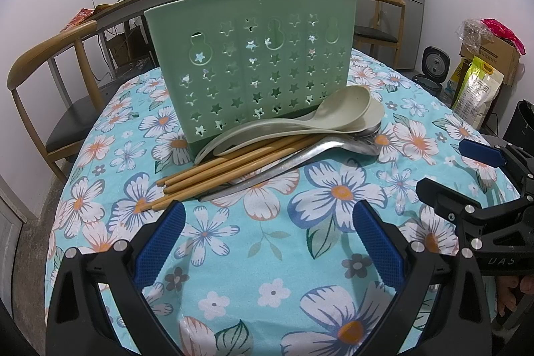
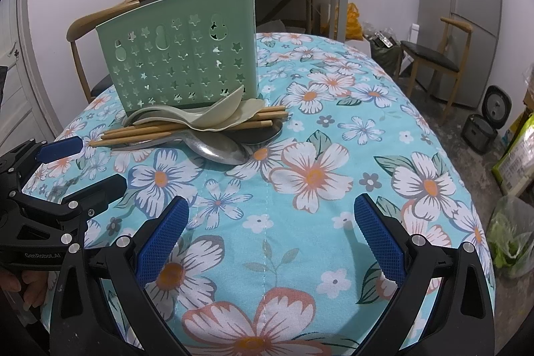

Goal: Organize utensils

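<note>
Utensils are piled on the table (image 1: 273, 256) against the near face of a green star-perforated holder (image 1: 250, 62), which stands upright on the floral cloth. Seen from the left wrist, pale plastic spoons (image 1: 333, 112) lie on top, wooden chopsticks (image 1: 233, 169) fan out toward the near left, and metal spoons (image 1: 300, 155) rest beneath. The right wrist view alone shows a metal spoon bowl (image 2: 217, 150) facing the near side and the chopstick ends (image 2: 270, 115) sticking out to the right past the holder.

The left gripper (image 1: 267, 242) is held wide open over bare cloth, with nothing between its blue pads. The right gripper (image 2: 270, 239) is likewise spread wide and empty, well short of the pile. Each gripper is caught at the edge of the other's view, and there a hand (image 2: 23, 289) is glimpsed behind the left one.
</note>
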Demonstrator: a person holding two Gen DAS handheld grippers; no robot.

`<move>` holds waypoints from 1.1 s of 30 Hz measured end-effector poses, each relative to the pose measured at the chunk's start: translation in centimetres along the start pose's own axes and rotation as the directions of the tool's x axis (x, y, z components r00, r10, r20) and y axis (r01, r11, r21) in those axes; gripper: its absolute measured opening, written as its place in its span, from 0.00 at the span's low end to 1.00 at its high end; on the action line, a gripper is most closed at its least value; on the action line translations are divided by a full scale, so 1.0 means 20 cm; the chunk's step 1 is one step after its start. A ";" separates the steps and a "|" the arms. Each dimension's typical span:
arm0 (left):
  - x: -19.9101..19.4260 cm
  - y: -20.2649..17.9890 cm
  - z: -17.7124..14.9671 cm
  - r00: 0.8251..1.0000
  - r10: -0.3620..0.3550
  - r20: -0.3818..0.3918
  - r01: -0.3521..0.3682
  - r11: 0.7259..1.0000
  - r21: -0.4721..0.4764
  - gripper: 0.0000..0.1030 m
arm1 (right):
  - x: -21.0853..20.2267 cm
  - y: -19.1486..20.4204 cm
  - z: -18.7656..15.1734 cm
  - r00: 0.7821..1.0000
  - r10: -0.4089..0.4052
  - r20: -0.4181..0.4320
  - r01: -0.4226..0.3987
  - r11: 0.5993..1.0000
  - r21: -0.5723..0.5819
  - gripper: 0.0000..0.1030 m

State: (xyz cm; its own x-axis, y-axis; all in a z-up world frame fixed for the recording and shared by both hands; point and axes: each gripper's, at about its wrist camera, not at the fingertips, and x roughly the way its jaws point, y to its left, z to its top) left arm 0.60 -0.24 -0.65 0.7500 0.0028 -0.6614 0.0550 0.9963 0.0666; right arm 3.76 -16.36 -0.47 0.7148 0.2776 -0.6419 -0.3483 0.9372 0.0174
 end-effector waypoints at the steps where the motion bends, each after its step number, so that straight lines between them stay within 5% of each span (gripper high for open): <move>1: 0.00 0.00 0.00 1.000 0.000 -0.001 0.000 1.000 0.000 0.95 | 0.00 0.00 0.00 1.000 -0.001 0.000 0.001 1.000 0.000 0.93; 33: 0.01 0.01 0.00 1.000 -0.002 -0.012 0.002 1.000 -0.010 0.95 | -0.01 0.01 0.01 1.000 -0.010 0.009 0.010 1.000 -0.016 0.93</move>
State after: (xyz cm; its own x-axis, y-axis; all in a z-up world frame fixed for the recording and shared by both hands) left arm 0.86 -0.07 -0.79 0.7421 0.0017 -0.6703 0.0502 0.9970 0.0582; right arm 3.55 -16.15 -0.23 0.7235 0.2697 -0.6355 -0.3505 0.9365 -0.0016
